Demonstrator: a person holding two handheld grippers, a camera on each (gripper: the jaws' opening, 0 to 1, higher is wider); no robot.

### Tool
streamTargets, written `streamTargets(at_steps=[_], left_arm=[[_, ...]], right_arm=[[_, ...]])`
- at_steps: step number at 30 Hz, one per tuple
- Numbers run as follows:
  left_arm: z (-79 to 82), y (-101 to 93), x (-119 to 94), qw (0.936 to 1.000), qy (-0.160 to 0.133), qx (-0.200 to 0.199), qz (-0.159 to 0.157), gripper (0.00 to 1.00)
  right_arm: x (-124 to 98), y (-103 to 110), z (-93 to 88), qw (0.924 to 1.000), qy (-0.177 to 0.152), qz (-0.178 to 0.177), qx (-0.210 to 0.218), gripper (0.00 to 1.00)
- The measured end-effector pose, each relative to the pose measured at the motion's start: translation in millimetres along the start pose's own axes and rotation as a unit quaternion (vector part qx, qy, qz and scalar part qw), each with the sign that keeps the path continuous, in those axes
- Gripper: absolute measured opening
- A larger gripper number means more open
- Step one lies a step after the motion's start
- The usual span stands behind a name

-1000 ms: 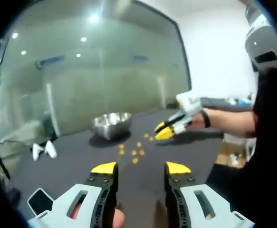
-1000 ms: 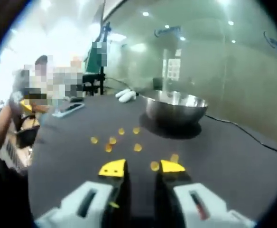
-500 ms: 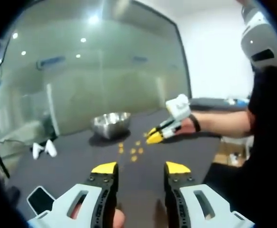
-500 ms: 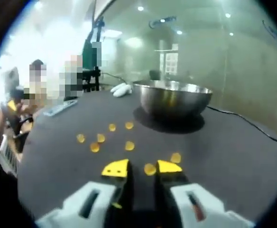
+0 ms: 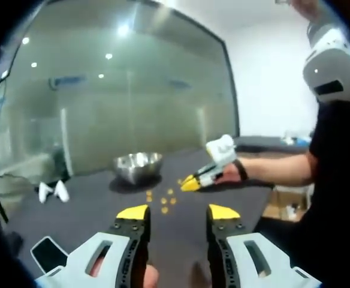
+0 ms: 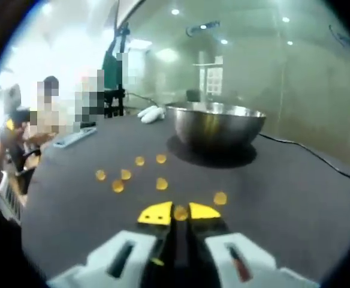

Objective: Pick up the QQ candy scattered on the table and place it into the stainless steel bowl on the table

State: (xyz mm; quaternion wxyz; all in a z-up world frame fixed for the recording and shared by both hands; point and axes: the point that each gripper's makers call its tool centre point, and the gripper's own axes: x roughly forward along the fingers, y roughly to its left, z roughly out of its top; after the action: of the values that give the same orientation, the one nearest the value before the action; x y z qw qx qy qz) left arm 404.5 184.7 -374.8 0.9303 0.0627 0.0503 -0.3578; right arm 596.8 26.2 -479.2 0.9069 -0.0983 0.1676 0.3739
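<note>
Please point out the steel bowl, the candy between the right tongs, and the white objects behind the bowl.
Steel bowl point(image 6: 216, 127), right gripper view: outer wall.
Candy point(image 6: 180, 212), right gripper view: its top.
White objects point(image 6: 150, 113), right gripper view: middle.

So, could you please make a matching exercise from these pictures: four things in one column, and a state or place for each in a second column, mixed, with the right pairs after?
Things
1. right gripper
2. left gripper
3. stainless steel bowl
4. phone

States or places
A. lies flat near the table's far edge
B. jaws wide apart, nothing between them
C. stands upright beyond the scattered candies
D. jaws closed on a yellow candy

Pairs: 1-D, 2-B, 3-C, 4-A
</note>
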Motion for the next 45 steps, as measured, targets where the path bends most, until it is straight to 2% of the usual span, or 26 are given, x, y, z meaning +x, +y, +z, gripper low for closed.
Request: streamTargets(at_steps=[4,9,14,18,21,24,27,31,34,36,41,45], left_arm=[[-7.3,1.0,0.7,0.9999,0.015,0.001,0.005,0.39],[-4.4,-0.8,0.8,0.9999,0.013,0.003,0.007,0.39],[-9.6,-1.3,2.5,0.9997,0.023,0.009,0.007,0.39],[-12.3,-2.7,4.1,0.9996,0.028,0.010,0.005,0.39],[-13.2,-3.1,5.6,0.9994,0.031,0.013,0.004,0.39],[-15.0,-2.3,6.1,0.9991,0.036,0.019,0.008,0.39],[-18.0,-1.3,5.7,0.9989,0.041,0.020,0.011,0.39],[-20.2,-1.9,5.0,0.9989,0.043,0.016,0.012,0.39],[-21.0,-3.1,4.4,0.9988,0.045,0.016,0.011,0.39],[-21.9,-2.9,3.5,0.9987,0.046,0.015,0.012,0.39],[-24.0,-0.3,1.0,0.9986,0.048,0.011,0.017,0.39],[-24.8,1.2,-0.1,0.9985,0.050,0.010,0.018,0.39]], right_arm=[[-0.3,0.1,0.3,1.0000,0.000,-0.002,0.002,0.10],[-6.3,2.6,6.4,0.9999,-0.010,-0.005,0.007,0.10],[-20.9,-3.6,31.4,0.9984,-0.048,-0.027,0.007,0.10],[-34.6,-13.9,65.0,0.9948,-0.090,-0.048,0.006,0.10],[-36.0,-20.8,85.8,0.9929,-0.110,-0.045,-0.002,0.10],[-30.1,-24.7,100.1,0.9924,-0.116,-0.041,-0.002,0.10],[-22.7,-27.4,114.4,0.9915,-0.121,-0.041,-0.020,0.09],[-4.9,-37.9,137.1,0.9905,-0.127,-0.045,-0.026,0.09],[6.3,-44.1,156.4,0.9876,-0.145,-0.052,-0.029,0.09],[15.4,-43.0,163.7,0.9882,-0.149,-0.036,-0.006,0.09],[37.8,-58.4,178.2,0.9876,-0.148,-0.053,-0.006,0.09],[46.2,-55.5,183.8,0.9880,-0.147,-0.047,-0.005,0.09]])
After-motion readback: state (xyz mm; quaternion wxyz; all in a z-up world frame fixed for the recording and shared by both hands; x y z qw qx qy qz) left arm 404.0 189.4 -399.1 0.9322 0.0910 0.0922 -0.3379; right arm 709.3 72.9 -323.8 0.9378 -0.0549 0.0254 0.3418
